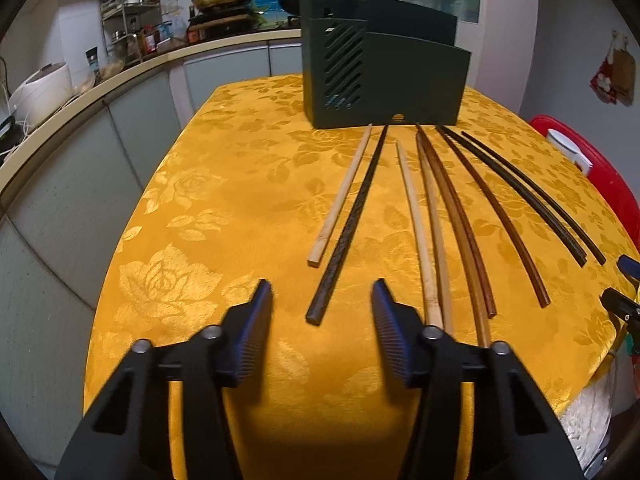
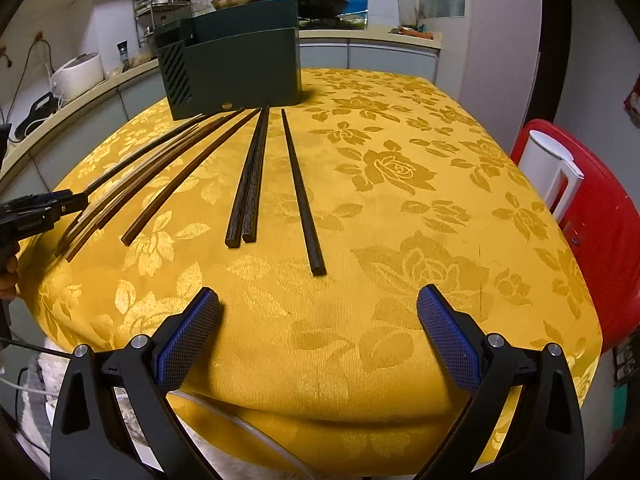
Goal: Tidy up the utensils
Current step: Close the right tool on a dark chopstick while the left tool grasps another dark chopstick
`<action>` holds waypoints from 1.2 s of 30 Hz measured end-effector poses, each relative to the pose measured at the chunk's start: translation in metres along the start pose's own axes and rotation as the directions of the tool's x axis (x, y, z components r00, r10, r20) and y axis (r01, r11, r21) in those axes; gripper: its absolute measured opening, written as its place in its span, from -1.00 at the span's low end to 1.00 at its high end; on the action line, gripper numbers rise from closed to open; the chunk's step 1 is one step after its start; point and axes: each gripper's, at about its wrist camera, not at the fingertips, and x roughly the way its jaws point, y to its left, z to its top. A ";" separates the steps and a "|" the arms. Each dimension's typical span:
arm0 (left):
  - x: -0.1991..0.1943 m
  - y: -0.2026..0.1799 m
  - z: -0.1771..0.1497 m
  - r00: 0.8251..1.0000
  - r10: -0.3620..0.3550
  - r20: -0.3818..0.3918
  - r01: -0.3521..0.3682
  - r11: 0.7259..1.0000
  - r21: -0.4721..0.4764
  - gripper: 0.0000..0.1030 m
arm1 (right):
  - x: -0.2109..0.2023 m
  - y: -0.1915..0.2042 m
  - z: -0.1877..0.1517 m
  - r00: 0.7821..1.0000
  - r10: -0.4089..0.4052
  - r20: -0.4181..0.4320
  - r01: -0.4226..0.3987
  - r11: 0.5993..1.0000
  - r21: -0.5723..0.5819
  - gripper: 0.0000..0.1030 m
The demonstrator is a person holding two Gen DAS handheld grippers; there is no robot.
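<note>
Ahead, the chopsticks lie fanned on the yellow cloth, thin ends toward the dark green holder [image 1: 384,76] at the far side of the surface [image 1: 224,200], butt ends toward me. Probably laid out this way so each can be taken singly by its thick end.

Left to right in my left view: a pale chopstick [image 1: 340,196], a black textured chopstick [image 1: 350,224] just beside it, then a bunch of pale and brown sticks [image 1: 440,216], then a thin black pair [image 1: 528,196] farthest right.

My left gripper [image 1: 322,300] points down at the black textured chopstick's butt end. Fingers stand apart, nothing between the pads, no contact yet. The end lies in line with the gap, so I judge this one my next pick.

My right gripper [image 2: 318,308] hangs wide apart and empty, lined up with a lone dark chopstick [image 2: 300,188] just ahead. A dark pair [image 2: 250,184] lies beside it, touching each other.

Holder stands upright, slotted side wall, compartments open on top; contents hidden from here.
</note>
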 end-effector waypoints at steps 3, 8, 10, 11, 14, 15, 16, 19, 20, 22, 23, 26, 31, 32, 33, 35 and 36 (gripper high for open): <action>0.000 0.000 0.001 1.000 -0.003 0.005 0.003 1.000 0.002 -0.76 | 0.000 -0.003 0.001 1.000 0.012 -0.010 -0.012 1.000 -0.012 0.85; -0.003 -0.003 -0.002 1.000 -0.023 0.003 0.023 1.000 0.009 -0.79 | -0.003 -0.016 0.006 1.000 0.002 0.016 -0.002 1.000 0.006 0.50; -0.005 -0.007 -0.004 1.000 -0.029 0.004 0.029 0.999 0.027 -0.81 | -0.001 -0.019 0.007 1.000 -0.005 0.022 0.005 1.000 -0.002 0.34; -0.006 -0.010 -0.005 0.999 -0.033 0.004 0.033 0.999 0.037 -0.82 | 0.001 -0.020 0.008 1.000 -0.008 0.022 0.008 1.000 -0.009 0.22; -0.009 -0.015 -0.006 0.999 -0.039 -0.001 0.039 0.998 0.049 -0.83 | 0.005 -0.022 0.013 0.999 -0.002 0.035 0.003 1.000 -0.029 -0.06; -0.010 -0.016 -0.006 0.999 -0.042 0.001 0.042 0.998 0.047 -0.83 | 0.007 -0.021 0.016 0.999 -0.001 0.042 0.003 0.999 -0.036 -0.08; -0.012 -0.016 -0.005 0.999 -0.044 0.010 0.043 0.998 0.045 -0.84 | 0.009 -0.020 0.017 0.999 0.001 0.046 0.001 0.999 -0.044 -0.13; -0.019 -0.016 -0.003 0.998 -0.049 0.037 0.048 0.998 0.039 -0.84 | 0.012 -0.008 0.018 0.998 0.015 0.067 -0.009 0.995 -0.098 -0.46; -0.021 -0.015 -0.002 0.998 -0.051 0.045 0.050 0.998 0.037 -0.84 | 0.012 -0.005 0.018 0.997 0.015 0.069 -0.007 0.994 -0.112 -0.56; -0.025 -0.015 -0.001 0.997 -0.054 0.061 0.052 0.998 0.033 -0.84 | 0.013 -0.001 0.019 0.997 0.016 0.073 -0.007 0.992 -0.127 -0.68; -0.027 -0.015 0.000 0.996 -0.055 0.068 0.053 0.998 0.031 -0.84 | 0.014 -0.001 0.020 0.997 0.022 0.073 -0.013 0.992 -0.126 -0.76; -0.036 -0.014 0.002 0.994 -0.047 0.095 0.044 0.998 0.032 -0.84 | 0.014 0.000 0.021 0.997 0.040 0.062 -0.032 0.992 -0.124 -0.85; -0.059 -0.015 0.012 0.987 -0.024 0.160 0.017 0.999 0.047 -0.85 | -0.001 0.000 0.026 0.994 0.057 0.089 -0.048 0.994 -0.101 -0.85; -0.065 -0.015 0.015 0.984 -0.019 0.177 0.010 0.999 0.050 -0.85 | -0.009 -0.002 0.029 0.992 0.065 0.110 -0.055 0.995 -0.089 -0.85; -0.071 -0.016 0.018 0.981 -0.013 0.195 0.003 0.999 0.052 -0.86 | -0.015 -0.003 0.032 0.989 0.071 0.127 -0.061 0.995 -0.080 -0.85; -0.086 -0.015 0.026 0.971 -0.003 0.238 -0.009 0.999 0.052 -0.86 | -0.029 -0.006 0.039 0.982 0.087 0.165 -0.079 0.995 -0.055 -0.85; -0.094 -0.014 0.030 0.966 -0.005 0.258 -0.007 0.999 0.046 -0.86 | -0.036 -0.008 0.044 0.978 0.096 0.186 -0.089 0.995 -0.045 -0.85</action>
